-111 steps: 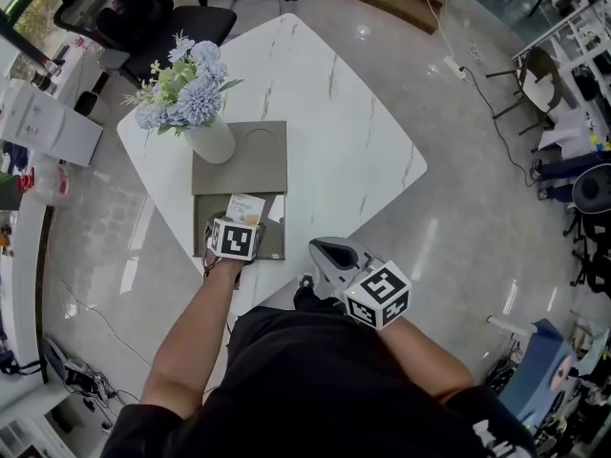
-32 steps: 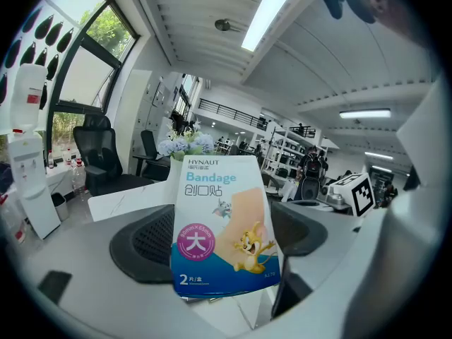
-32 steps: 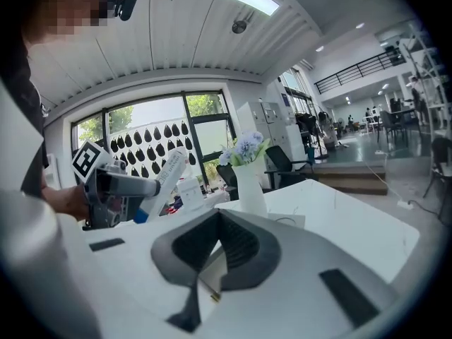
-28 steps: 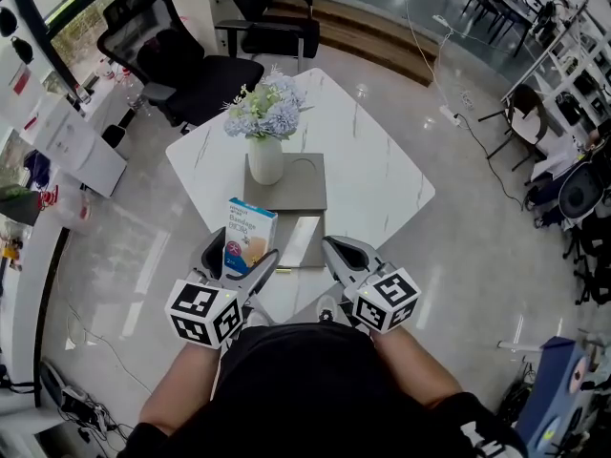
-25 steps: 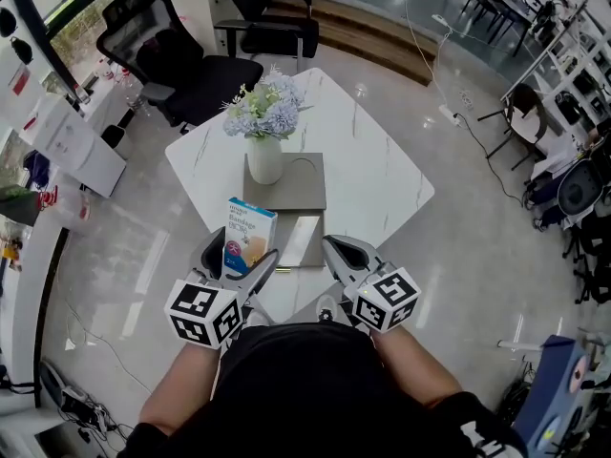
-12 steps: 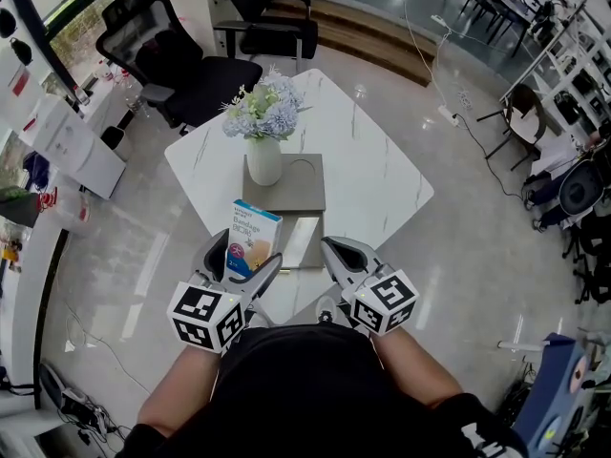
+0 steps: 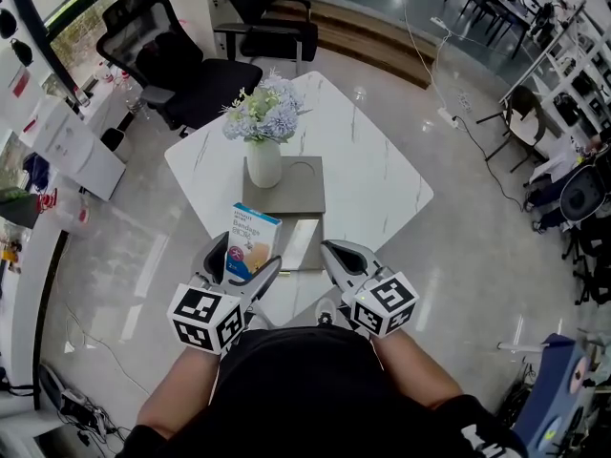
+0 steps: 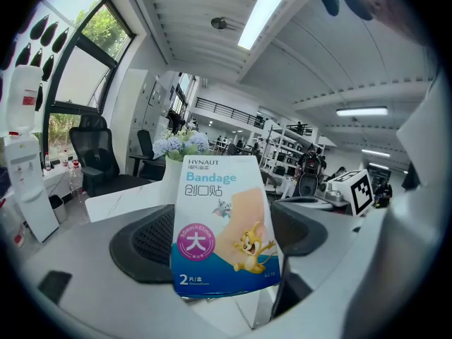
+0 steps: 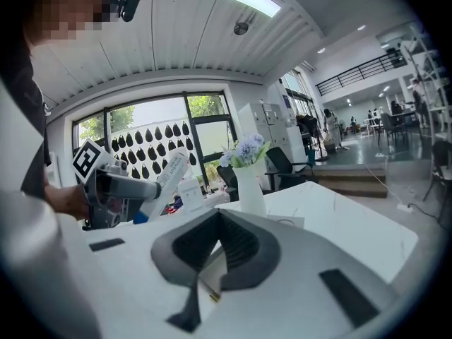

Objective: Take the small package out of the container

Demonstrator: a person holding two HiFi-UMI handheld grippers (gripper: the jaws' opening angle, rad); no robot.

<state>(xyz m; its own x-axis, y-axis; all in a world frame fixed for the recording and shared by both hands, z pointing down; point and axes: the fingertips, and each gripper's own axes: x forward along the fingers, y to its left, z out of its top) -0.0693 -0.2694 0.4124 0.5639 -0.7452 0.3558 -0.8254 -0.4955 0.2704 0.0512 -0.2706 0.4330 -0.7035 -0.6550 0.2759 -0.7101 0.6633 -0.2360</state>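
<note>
The small package point(image 7: 250, 241) is a flat blue and white bandage pack with a cartoon print. My left gripper point(image 7: 239, 273) is shut on its lower edge and holds it upright in the air, above the table's near corner. In the left gripper view the package point(image 8: 224, 224) fills the gap between the dark pads point(image 8: 148, 239). The grey container point(image 7: 304, 242) lies open on the white marble table point(image 7: 372, 160), just right of the package. My right gripper point(image 7: 336, 253) hovers beside it, and its jaws point(image 9: 219, 217) meet with nothing between them.
A white vase with pale blue flowers point(image 7: 264, 156) stands on the flat grey lid point(image 7: 296, 187) behind the container. Black office chairs point(image 7: 181, 51) stand beyond the table's far side. Glossy floor surrounds the table, with a cable point(image 7: 477, 84) at the right.
The left gripper has lifted the package out of the container and drawn it up toward the body. Over the last second the package only shifted slightly right. The right gripper has barely moved.
</note>
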